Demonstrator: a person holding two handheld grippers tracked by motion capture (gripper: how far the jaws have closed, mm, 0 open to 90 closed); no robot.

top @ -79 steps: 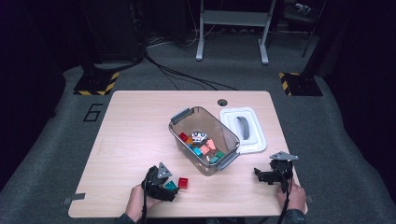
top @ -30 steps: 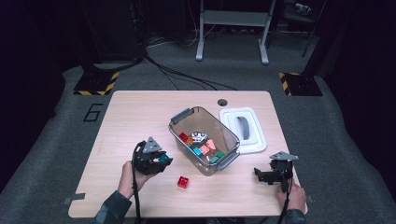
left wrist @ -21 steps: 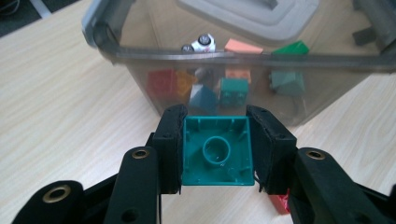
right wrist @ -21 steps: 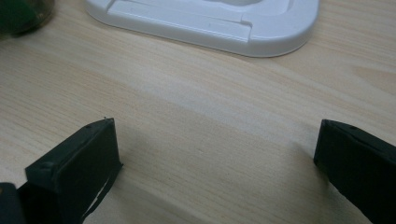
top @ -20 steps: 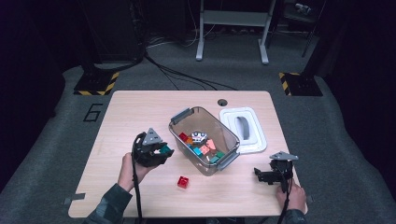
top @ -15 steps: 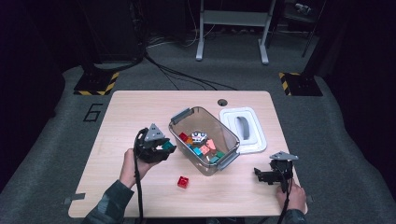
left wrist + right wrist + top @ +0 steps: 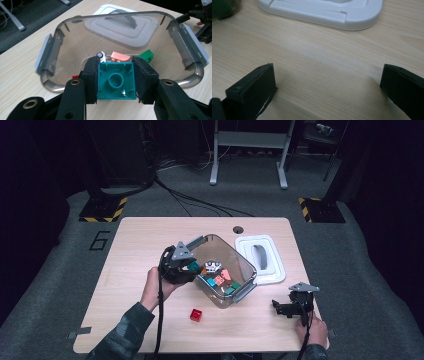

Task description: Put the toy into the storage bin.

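We've got a teal hollow plastic building block [image 7: 116, 80] clamped squarely between the jaws of our left gripper [image 7: 116, 81], its open underside with the round socket facing the camera, so the pads press on two flat opposite walls, a grip that shouldn't twist. Just ahead of the jaws sits the clear plastic storage bin [image 7: 186, 82] with grey latch handles, its near rim right below the block; we judge the block is being carried in to join the rest. Inside, beyond the block, lie a salmon block [image 7: 120, 56], a green block [image 7: 146, 55] and a small white piece [image 7: 101, 54]. Past the bin rests its white lid [image 7: 260, 258], handle up, set aside to keep the mouth open. Back toward us on the light wooden table [image 7: 135, 250] one red block [image 7: 196, 314] waits, probably next. Our right gripper [image 7: 291, 307] rests low near the table's edge, jaws spread wide over bare wood, nothing between them. Around the table, grey carpet, trailing cables and hazard-striped floor plates [image 7: 102, 210].
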